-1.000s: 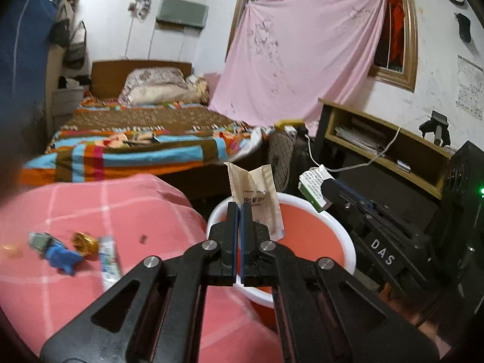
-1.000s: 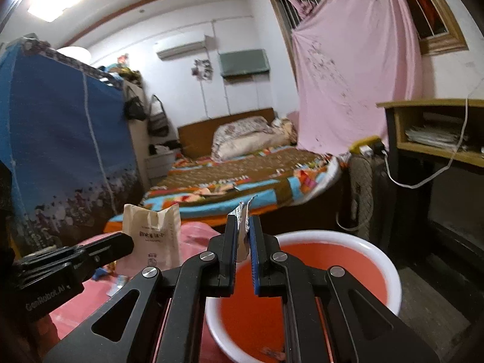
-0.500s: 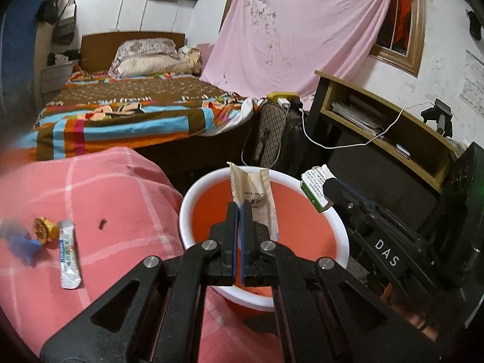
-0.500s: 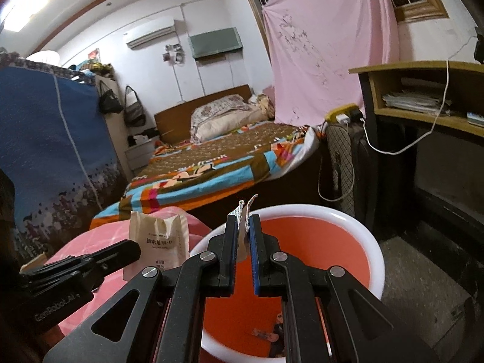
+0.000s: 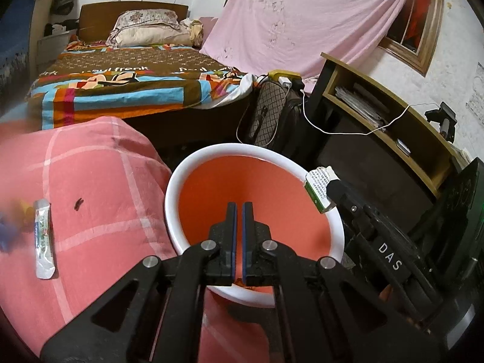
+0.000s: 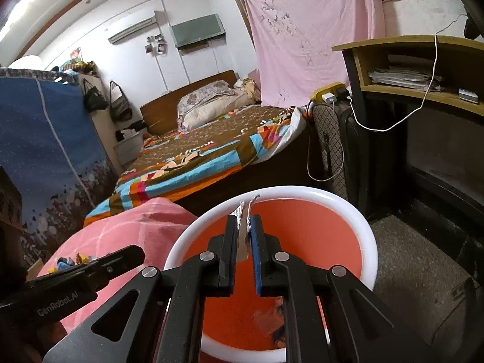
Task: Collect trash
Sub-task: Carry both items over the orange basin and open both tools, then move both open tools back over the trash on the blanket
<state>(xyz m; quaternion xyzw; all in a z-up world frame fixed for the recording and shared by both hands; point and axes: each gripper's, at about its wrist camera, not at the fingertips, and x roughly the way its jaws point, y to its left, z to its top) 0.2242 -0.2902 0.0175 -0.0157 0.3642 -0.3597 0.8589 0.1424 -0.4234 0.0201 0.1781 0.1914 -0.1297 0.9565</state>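
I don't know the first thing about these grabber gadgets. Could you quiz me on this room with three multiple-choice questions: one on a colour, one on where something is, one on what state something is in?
1. What colour is the inside of the round white-rimmed basin?
A blue
B orange-red
C green

2. Where is the white stick sachet?
A inside the basin
B lying on the pink checked cloth
C balanced on the basin's rim

3. What are the right fingers doing?
A spread wide, empty
B closed on the sachet
C closed on a small green-and-white packet

Answers:
1 B: the bowl's inner wall is orange-red below the white rim.
2 B: it lies flat on the cloth, left of the basin.
3 C: the packet sits pinched at their tips above the basin.
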